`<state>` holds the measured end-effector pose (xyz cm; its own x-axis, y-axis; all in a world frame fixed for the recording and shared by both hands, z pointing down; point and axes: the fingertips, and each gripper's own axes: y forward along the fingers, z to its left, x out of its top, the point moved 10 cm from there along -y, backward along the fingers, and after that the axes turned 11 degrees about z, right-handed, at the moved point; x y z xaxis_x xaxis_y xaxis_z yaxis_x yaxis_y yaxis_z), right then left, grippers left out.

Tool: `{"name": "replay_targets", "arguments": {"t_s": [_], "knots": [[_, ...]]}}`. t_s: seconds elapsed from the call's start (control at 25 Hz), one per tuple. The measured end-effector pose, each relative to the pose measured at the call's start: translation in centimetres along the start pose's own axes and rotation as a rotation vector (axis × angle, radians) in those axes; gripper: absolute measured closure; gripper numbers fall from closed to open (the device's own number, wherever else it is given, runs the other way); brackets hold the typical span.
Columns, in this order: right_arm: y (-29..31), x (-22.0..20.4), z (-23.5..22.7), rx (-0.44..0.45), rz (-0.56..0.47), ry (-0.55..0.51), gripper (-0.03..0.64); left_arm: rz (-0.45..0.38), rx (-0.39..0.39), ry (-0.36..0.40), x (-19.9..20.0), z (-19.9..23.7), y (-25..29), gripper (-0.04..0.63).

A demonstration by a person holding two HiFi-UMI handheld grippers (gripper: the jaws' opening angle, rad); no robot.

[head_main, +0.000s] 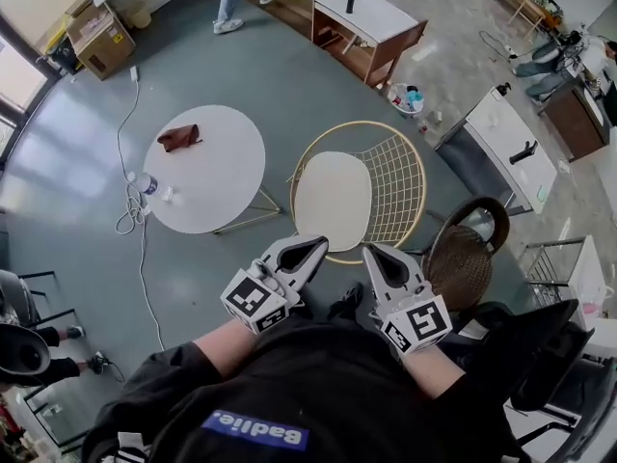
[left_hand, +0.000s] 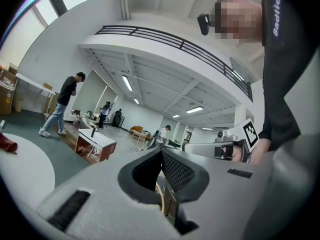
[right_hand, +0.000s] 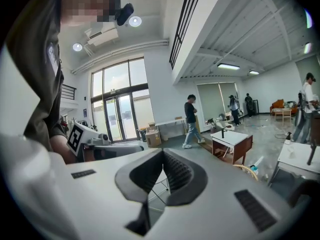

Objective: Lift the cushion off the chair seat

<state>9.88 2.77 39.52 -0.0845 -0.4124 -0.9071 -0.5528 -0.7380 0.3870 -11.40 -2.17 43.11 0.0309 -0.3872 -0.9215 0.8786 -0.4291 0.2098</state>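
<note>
black shirt (head_main: pixel 318 394) labelled "badiie"; cushion (head_main: pixel 333 201) lies on chair (head_main: pixel 400 177).

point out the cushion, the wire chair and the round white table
cushion (head_main: pixel 333 201), head view, middle of its pale top
wire chair (head_main: pixel 397 186), head view, gold mesh right of the cushion
round white table (head_main: pixel 220 179), head view, bare part of its top

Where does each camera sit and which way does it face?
Head view: on the head, steeply down at the cushion on the chair; forearms, left gripper, right gripper show.
Left gripper view: on that gripper, level along shut jaws across the room; right gripper shows.
Right gripper view: on that gripper, along shut jaws toward windows; left gripper shows.
Shared: all three see the white-topped cabinet.
</note>
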Motion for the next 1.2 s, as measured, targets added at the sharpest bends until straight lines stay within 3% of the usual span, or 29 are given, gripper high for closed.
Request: {"name": "replay_targets", "arguments": {"t_s": [0.44,1.0,1.2], "knots": [[2.9,-2.5,-4.8,0.094,0.061,0.010,0.591,0.051,0.169,-0.087,-4.1,2.4,3.7,0.578],[7.6,-3.9,-7.2,0.152,0.122,-0.015,0.589,0.189,0.263,-0.184,-10.7,8.0,6.3,0.575],[8.3,-6.5,-7.2,0.157,0.158,-0.013,0.589,0.228,0.289,-0.221,-14.5,9.6,6.8,0.494]]}}
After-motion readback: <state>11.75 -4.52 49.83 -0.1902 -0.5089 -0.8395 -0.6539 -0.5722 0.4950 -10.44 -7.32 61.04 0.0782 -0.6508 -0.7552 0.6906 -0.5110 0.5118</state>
